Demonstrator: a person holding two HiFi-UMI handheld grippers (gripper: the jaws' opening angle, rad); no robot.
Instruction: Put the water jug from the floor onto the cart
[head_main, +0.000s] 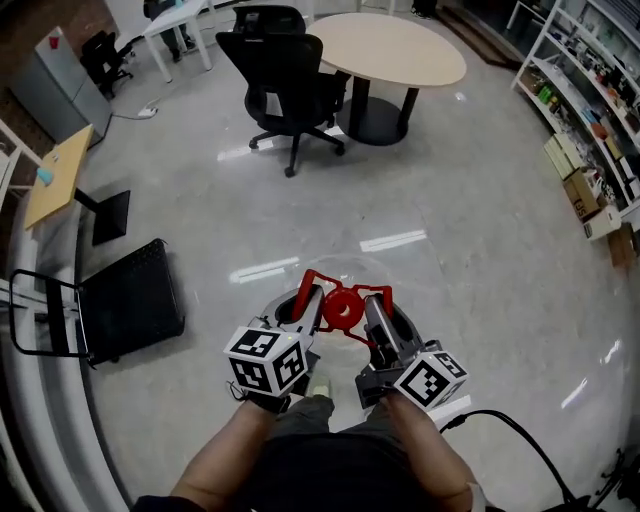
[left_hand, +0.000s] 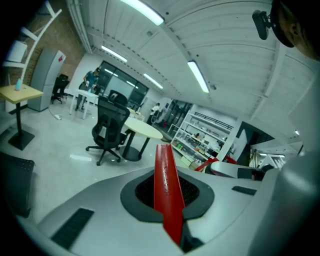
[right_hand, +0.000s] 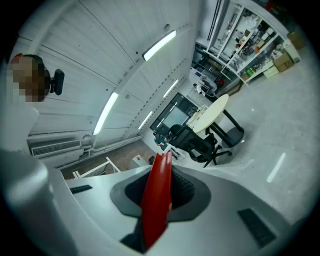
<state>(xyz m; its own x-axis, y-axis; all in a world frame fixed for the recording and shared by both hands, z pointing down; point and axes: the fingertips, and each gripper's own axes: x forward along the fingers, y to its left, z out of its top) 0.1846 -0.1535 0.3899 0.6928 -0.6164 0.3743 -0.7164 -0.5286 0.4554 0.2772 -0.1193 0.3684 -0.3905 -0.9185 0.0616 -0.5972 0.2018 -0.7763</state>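
At your feet: left claw and right claw each clamped the red handle of the water jug; cart stood empty, loading seemingly undone.

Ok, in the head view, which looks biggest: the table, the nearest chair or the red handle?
Biggest: the table and the nearest chair look about alike, so I can't rank them.
Smallest: the red handle, even though it's closest to the camera.

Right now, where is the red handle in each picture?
Head view: red handle sits low at centre.
Left gripper view: red handle stands as a strip at bottom centre.
Right gripper view: red handle is at bottom centre.
Shared landmark: black office chair beside the round table.
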